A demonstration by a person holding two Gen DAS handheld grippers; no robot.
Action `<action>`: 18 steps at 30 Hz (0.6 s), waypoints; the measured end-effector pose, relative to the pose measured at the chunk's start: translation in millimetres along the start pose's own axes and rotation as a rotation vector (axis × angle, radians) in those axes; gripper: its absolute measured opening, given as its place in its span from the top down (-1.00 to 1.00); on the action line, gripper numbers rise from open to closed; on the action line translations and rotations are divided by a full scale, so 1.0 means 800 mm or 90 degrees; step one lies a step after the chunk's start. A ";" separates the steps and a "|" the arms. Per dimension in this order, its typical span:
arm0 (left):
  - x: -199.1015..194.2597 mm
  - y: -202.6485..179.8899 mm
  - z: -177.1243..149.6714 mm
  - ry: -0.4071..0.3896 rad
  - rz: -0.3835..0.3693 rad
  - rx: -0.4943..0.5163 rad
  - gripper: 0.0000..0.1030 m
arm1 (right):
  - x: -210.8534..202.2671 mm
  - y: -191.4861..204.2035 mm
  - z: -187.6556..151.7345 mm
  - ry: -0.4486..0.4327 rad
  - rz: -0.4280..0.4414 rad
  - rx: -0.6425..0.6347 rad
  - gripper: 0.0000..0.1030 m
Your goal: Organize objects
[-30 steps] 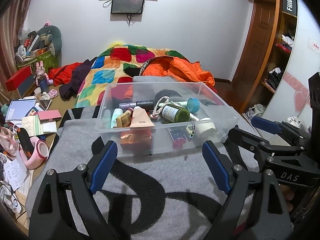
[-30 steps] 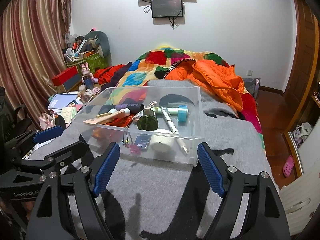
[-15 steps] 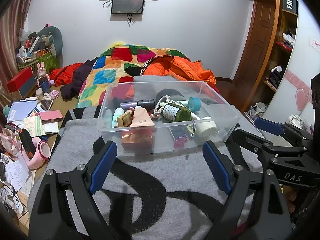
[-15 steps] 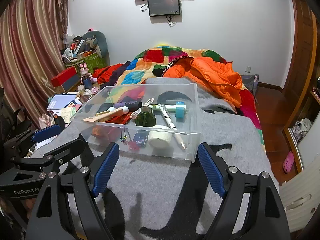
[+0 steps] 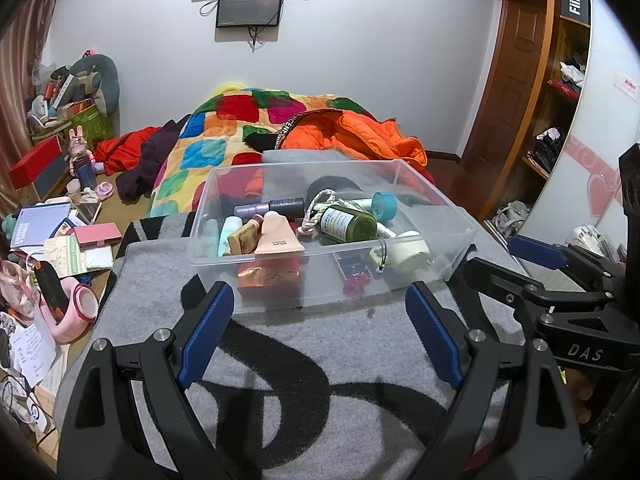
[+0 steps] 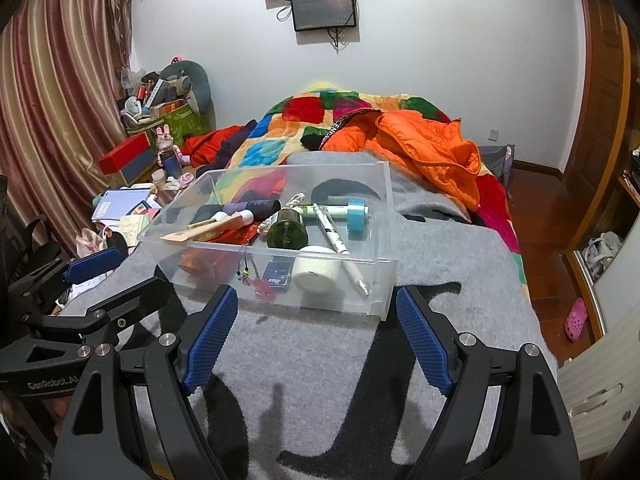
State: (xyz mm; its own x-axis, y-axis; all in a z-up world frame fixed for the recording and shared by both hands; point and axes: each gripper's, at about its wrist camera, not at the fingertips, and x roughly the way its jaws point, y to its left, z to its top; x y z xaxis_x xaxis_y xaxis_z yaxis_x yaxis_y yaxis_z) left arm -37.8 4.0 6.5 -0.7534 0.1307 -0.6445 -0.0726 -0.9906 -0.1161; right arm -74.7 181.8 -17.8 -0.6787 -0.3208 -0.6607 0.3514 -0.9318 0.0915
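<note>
Closer now, clear bin (image 5: pixel 448 236); only right view shows pen (image 6: pixel 334 234).

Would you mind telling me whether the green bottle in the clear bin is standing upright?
No, the green bottle lies on its side among the other items in the bin.

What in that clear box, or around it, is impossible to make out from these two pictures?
- Green bottle label: print too small, both views.
- Orange packet: blurred behind the clear box front wall, left view.
- Small blue card text: barely legible, right view.
- Bedside clutter: cut off at left edge.
</note>
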 end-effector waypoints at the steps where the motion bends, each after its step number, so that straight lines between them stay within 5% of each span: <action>1: 0.000 0.000 0.000 -0.001 0.001 0.001 -0.71 | 0.000 0.000 0.000 -0.001 -0.001 -0.001 -0.54; 18: 0.005 0.003 0.000 0.007 0.004 -0.008 -0.78 | 0.005 0.002 0.001 0.008 0.004 0.000 -0.55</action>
State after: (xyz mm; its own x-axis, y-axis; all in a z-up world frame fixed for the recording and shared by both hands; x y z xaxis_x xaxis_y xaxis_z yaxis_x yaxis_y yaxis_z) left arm -40.6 2.3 3.5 -0.7467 0.1254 -0.6533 -0.0600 -0.9908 -0.1216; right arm -77.1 178.6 -19.4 -0.6680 -0.3246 -0.6696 0.3562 -0.9296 0.0954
